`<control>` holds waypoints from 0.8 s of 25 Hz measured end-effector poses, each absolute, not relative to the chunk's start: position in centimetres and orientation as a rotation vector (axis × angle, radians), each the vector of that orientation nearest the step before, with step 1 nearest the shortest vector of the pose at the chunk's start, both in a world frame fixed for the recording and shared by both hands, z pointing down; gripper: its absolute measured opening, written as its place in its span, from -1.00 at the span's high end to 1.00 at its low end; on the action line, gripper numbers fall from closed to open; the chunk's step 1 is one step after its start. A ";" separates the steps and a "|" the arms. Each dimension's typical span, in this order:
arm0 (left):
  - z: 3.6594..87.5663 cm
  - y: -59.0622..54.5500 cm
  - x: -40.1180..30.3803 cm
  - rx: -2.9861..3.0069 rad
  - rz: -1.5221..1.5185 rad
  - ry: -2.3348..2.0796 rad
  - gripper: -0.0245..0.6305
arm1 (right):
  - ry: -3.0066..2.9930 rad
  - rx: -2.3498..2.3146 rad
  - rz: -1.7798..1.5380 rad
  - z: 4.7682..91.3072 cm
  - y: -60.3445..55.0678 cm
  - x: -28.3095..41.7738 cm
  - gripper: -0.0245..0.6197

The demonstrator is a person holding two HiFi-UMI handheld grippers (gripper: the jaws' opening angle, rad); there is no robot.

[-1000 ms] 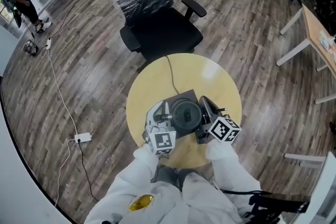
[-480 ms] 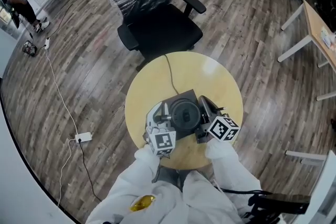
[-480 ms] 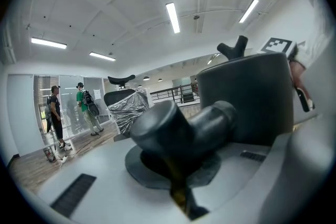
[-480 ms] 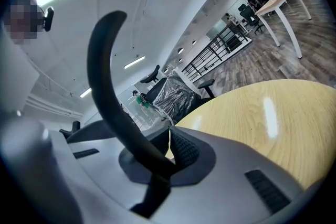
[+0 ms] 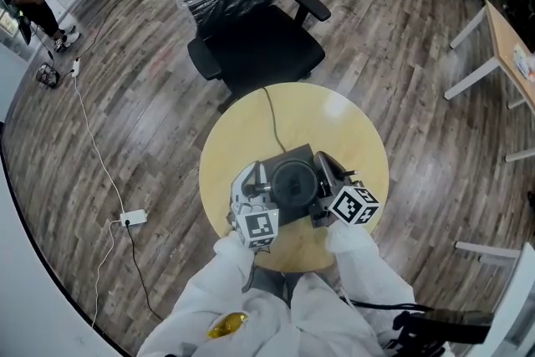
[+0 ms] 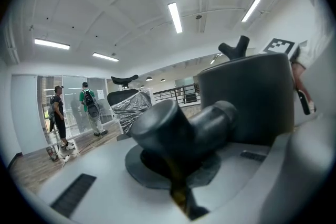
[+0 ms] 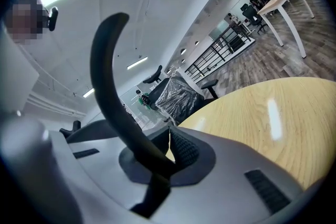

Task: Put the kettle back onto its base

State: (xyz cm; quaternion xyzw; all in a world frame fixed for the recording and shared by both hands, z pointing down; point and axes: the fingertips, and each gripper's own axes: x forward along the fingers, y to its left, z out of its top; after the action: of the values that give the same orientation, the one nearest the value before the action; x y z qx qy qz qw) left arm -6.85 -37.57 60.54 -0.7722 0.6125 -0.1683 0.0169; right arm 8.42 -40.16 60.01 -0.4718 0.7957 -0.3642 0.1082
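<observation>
Black kettle [image 5: 297, 182], one, two tools clamped on it: left tool [image 5: 267, 181] at its side, right tool [image 5: 324, 180] on its handle [image 7: 113, 97].

The head view looks steeply down onto the round table [image 5: 251, 130]. Each gripper view rides just behind its own fingers [image 7: 185, 150], looking along them almost level, the kettle [image 6: 247, 97] very close; beyond the fingertips both catch the wrapped chair [image 6: 128, 105].

Kettle [image 5: 296, 182] is found at near side of table [image 5: 338, 130], w/ left gripper [image 5: 262, 177] at its left & right gripper [image 5: 328, 170] at its right. Cord [image 5: 270, 117] is laid across table to far edge. Chair [image 5: 259, 46] is placed behind table; power strip [image 5: 131, 220] on floor, left.
</observation>
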 end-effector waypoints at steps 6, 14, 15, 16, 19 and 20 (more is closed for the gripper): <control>60.6 -37.8 -6.8 -2.395 -0.515 1.917 0.93 | 2.320 -1.378 -1.070 60.2 -40.6 8.6 0.89; 60.8 -37.7 -6.6 -2.422 -0.505 1.888 0.93 | 2.317 -1.380 -1.032 60.1 -40.0 8.8 0.89; 61.0 -37.5 -6.7 -2.432 -0.501 1.893 0.93 | 2.327 -1.379 -1.018 59.9 -39.7 8.7 0.89; 61.2 -37.3 -6.8 -2.445 -0.497 1.908 0.93 | 2.335 -1.378 -1.007 59.7 -39.5 8.5 0.89; 61.9 -36.6 -7.4 -2.464 -0.505 1.972 0.83 | 2.348 -1.408 -0.982 59.4 -39.4 8.4 0.88; 62.0 -36.3 -7.6 -2.462 -0.509 1.985 0.77 | 2.349 -1.432 -0.972 59.4 -39.4 8.4 0.88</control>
State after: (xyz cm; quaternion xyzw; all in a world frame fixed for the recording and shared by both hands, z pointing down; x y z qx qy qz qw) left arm -7.57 -36.28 61.97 -0.7683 0.6193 -0.1588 -0.0308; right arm 8.44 -39.45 59.40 -0.4877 0.8000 -0.3310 0.1120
